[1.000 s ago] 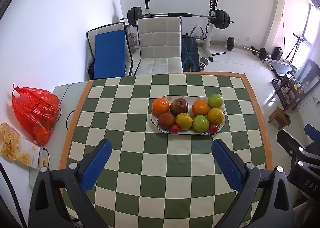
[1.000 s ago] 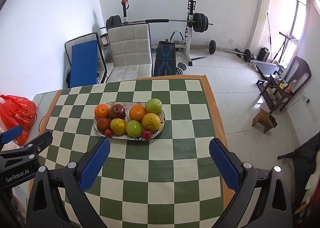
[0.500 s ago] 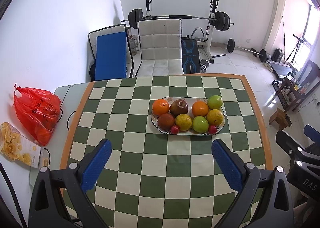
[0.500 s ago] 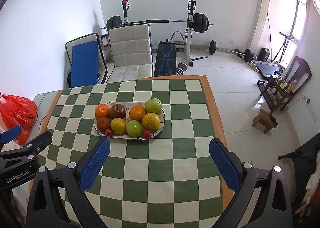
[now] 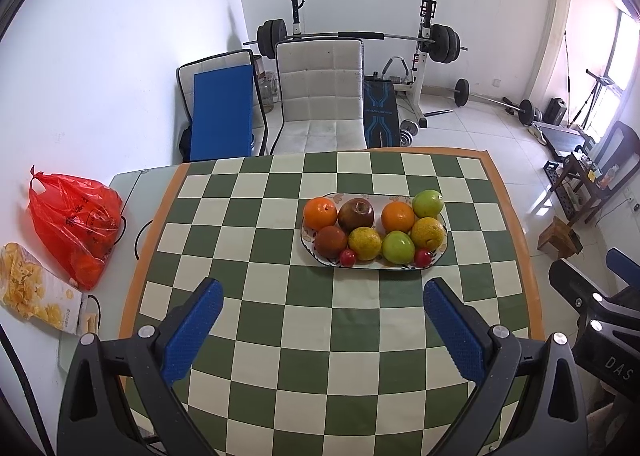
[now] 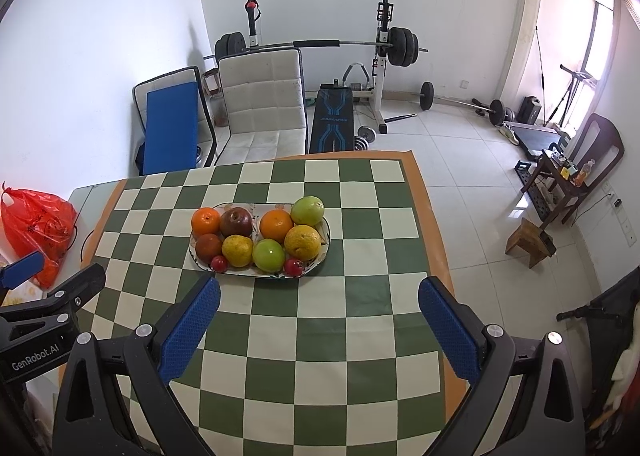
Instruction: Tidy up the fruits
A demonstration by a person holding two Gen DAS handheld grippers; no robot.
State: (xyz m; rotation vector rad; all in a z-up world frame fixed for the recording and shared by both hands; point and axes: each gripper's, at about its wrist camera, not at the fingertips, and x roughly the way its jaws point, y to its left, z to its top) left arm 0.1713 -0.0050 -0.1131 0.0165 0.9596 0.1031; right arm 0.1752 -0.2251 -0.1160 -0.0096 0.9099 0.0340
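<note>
Fruit plate (image 5: 443, 246), frame centre, long axis left-right; left gripper (image 5: 322, 290) and right gripper (image 6: 319, 288) spread wide, empty.

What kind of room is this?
Probably a room in someone's home, used for both eating and exercise: a table with a plate of fruit, a white chair, and a barbell rack behind.

Green-and-cream checked tablecloth (image 5: 280, 320) with orange border; red bag (image 5: 74, 224) at nine o'clock; blue finger pads (image 5: 192, 330).
</note>
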